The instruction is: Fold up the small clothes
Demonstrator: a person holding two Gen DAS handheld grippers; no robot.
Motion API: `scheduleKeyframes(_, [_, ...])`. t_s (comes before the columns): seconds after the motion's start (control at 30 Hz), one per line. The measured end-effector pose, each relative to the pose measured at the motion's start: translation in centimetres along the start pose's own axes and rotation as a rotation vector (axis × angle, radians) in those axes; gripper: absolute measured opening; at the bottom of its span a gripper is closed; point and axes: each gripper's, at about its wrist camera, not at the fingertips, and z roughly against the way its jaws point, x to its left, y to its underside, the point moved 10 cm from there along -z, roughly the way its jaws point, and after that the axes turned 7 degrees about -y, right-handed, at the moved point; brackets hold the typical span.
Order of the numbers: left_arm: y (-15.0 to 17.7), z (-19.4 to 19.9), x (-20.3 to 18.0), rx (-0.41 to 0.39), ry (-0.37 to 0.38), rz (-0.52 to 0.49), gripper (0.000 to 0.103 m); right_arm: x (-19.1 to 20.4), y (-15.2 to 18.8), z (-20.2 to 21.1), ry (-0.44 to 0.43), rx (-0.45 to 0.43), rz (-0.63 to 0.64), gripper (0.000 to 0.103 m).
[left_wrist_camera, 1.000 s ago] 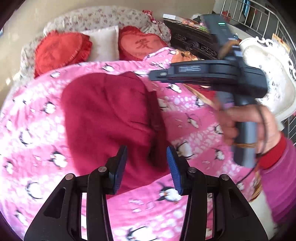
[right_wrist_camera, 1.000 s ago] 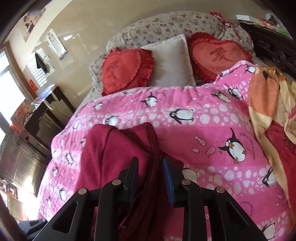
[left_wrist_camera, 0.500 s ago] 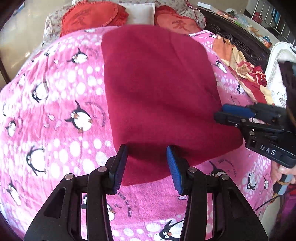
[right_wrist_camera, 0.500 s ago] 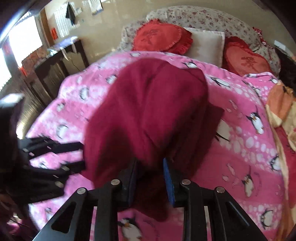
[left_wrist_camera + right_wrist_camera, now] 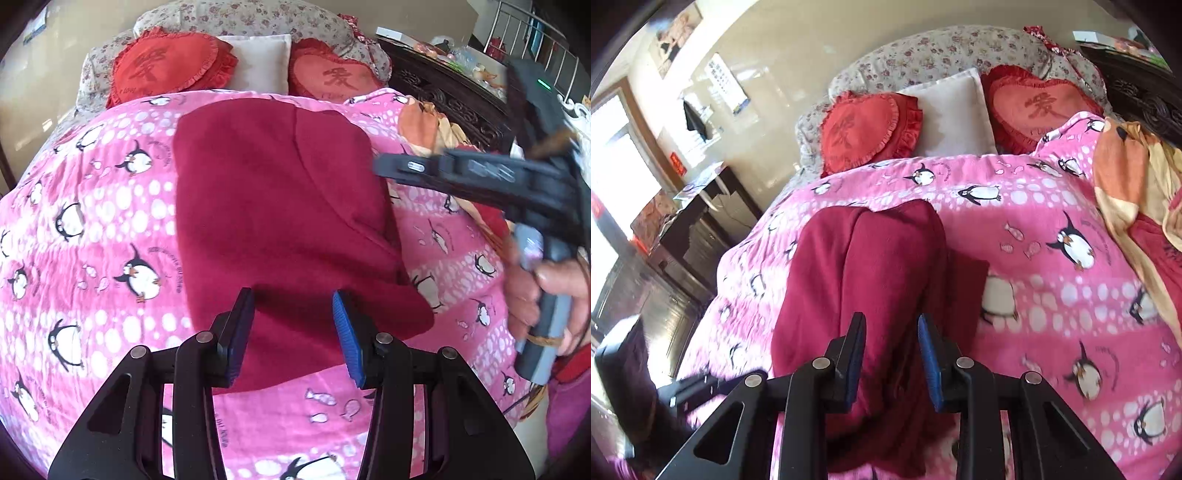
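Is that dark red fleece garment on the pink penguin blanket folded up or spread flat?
Partly folded: the dark red fleece garment shows one layer lapped over another along a curved edge, on the pink penguin blanket.

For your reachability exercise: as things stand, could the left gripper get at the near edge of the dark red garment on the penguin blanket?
Probably yes. The left gripper is open with the dark red garment lying right between and beyond its fingers; nothing covers that near edge. The right gripper is off at the garment's other side.
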Motion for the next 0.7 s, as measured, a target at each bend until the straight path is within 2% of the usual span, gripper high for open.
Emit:
scheduleKeyframes(0.1, [0.3,-0.6,-1.1,0.019,0.016,-0.016,0.043,-0.9,-0.4,-2.0,-0.002,0.046,-0.037,0.027])
scheduleKeyframes(0.17, [0.6,-1.1,-1.8,0.039,0.041,-0.015,0.043,-1.2,-1.1,-2.2,0.001,0.046,-0.06,0.027])
scheduleKeyframes(0.23, [0.9,-1.8,-2.3,0.06,0.053,-0.021,0.043,-1.2,-1.9,-1.6,-0.004,0.007,-0.055,0.01])
scheduleKeyframes(0.3, [1.2,-2.6,-2.7,0.075,0.052,-0.029,0.043,-0.9,-3.2,-1.2,0.031,-0.026,0.001,0.009])
scheduleKeyframes(0.43, [1.2,-3.6,-3.6,0.07,0.039,-0.048,0.043,-2.8,-2.9,-3.8,0.164,0.011,0.077,0.008])
scheduleKeyframes(0.47, [1.2,-3.7,-3.8,0.069,0.035,-0.047,0.043,-3.0,-2.7,-4.2,0.172,0.006,0.085,0.008])
scheduleKeyframes(0.6, [1.3,-3.2,-3.6,0.072,0.045,-0.036,0.043,-2.9,-2.9,-3.1,0.142,-0.009,0.065,0.009])
scheduleKeyframes(0.7, [1.7,-2.5,-3.0,0.068,0.051,-0.031,0.043,-2.5,-2.6,-1.1,0.092,-0.013,0.0,0.016])
